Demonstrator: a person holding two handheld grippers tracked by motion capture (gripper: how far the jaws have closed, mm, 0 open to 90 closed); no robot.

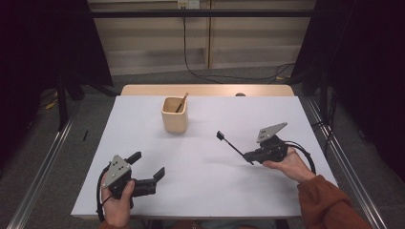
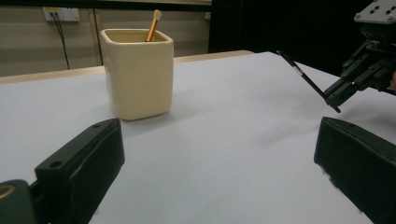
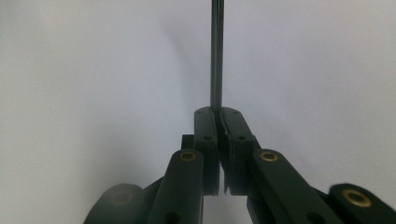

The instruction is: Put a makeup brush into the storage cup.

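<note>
Black slim brush clamped in right gripper, right of the cup and clear of it.

High view: white table; brush slants up toward the cup, probably bound for it, where a wooden-handled brush already leans; left gripper idles near the table's front edge, nothing in it. Grey floor, dark curtains around.
Left gripper view: jaws wide apart, cup ahead.
Right gripper view: jaws pinched on the brush handle, held along the gripper axis, likely for a straight drop-in.
</note>
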